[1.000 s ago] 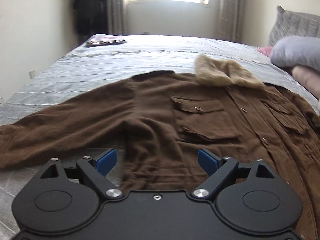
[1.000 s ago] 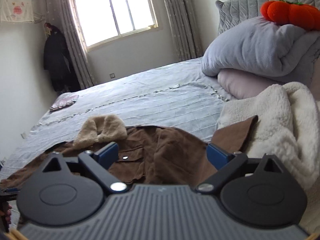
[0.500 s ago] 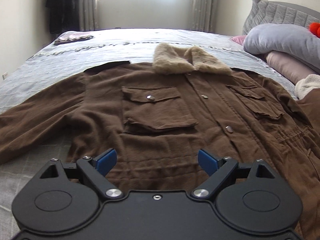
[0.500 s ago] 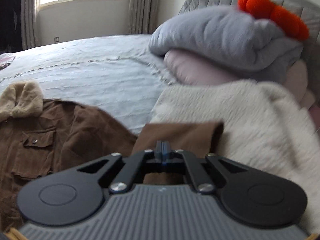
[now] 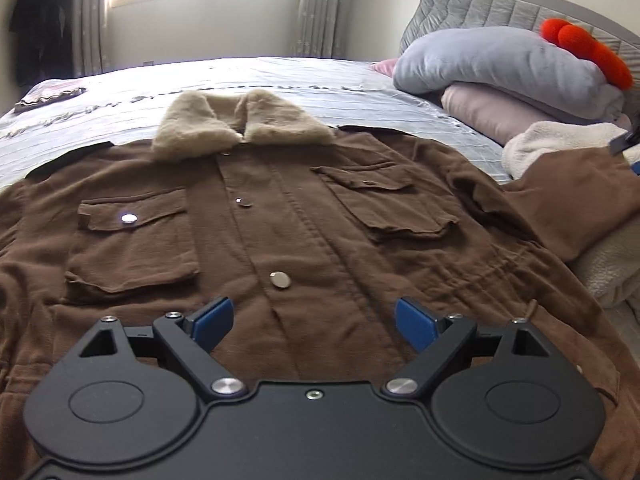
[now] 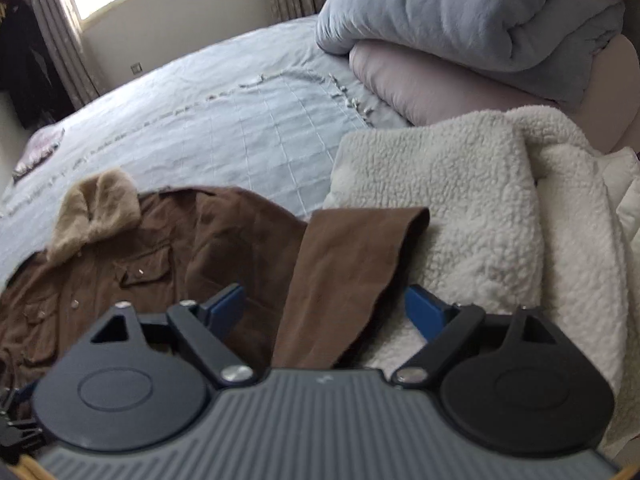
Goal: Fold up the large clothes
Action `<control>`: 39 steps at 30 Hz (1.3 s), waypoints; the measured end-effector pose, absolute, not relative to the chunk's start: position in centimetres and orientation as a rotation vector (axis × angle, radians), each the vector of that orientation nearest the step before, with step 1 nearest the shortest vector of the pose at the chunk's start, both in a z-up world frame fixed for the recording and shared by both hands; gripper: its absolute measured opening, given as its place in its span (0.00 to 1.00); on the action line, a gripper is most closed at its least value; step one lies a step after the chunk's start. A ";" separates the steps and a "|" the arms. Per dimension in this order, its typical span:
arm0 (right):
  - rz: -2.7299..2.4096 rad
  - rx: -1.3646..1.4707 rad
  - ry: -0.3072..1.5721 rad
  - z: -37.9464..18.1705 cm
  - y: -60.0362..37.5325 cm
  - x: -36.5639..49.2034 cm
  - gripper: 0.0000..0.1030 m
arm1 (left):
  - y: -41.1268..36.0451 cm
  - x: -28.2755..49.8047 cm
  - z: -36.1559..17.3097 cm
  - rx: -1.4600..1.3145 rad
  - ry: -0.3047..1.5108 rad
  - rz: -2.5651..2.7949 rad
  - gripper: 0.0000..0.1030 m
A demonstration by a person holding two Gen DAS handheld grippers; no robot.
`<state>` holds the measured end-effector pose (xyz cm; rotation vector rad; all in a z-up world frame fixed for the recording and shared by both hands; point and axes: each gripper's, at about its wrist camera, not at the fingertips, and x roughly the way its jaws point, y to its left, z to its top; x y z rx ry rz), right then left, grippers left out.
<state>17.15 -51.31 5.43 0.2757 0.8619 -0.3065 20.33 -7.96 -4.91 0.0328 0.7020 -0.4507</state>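
Observation:
A large brown jacket (image 5: pixel 280 232) with a tan fur collar (image 5: pixel 240 128) lies face up and buttoned on the bed. My left gripper (image 5: pixel 316 320) is open and empty, just above the jacket's lower front. The jacket's right sleeve (image 6: pixel 352 272) lies stretched over a cream fleece blanket (image 6: pixel 480 208). My right gripper (image 6: pixel 328 312) is open, its fingers on either side of that sleeve. The jacket body (image 6: pixel 132 256) shows at the left of the right wrist view. The sleeve (image 5: pixel 572 200) also shows in the left wrist view.
A folded grey quilt (image 5: pixel 500 68) on a pink pillow (image 5: pixel 492 112) sits at the headboard, with an orange plush toy (image 5: pixel 584 52) on top. The bed has a pale blue cover (image 5: pixel 320 80). A small dark item (image 5: pixel 48 94) lies at the far corner.
My left gripper has swung right, from the jacket's left sleeve to its centre front. My right gripper was shut half a second ago and is now open over the sleeve.

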 end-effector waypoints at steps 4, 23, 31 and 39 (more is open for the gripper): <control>-0.407 0.130 0.904 2.1 -49.7 19.0 0.85 | -8.0 20.2 -4.7 0.022 0.697 -0.440 0.86; -0.306 0.194 0.546 15.8 -58.0 18.9 0.12 | -28.5 34.8 -7.1 -0.101 0.702 -0.677 0.22; -0.228 0.124 0.619 14.5 -54.9 23.8 0.11 | -37.6 34.9 -9.3 0.073 0.711 -0.646 0.25; -0.042 0.095 0.607 17.5 -45.4 27.3 0.11 | -24.0 32.9 -3.6 -0.109 0.719 -0.732 0.84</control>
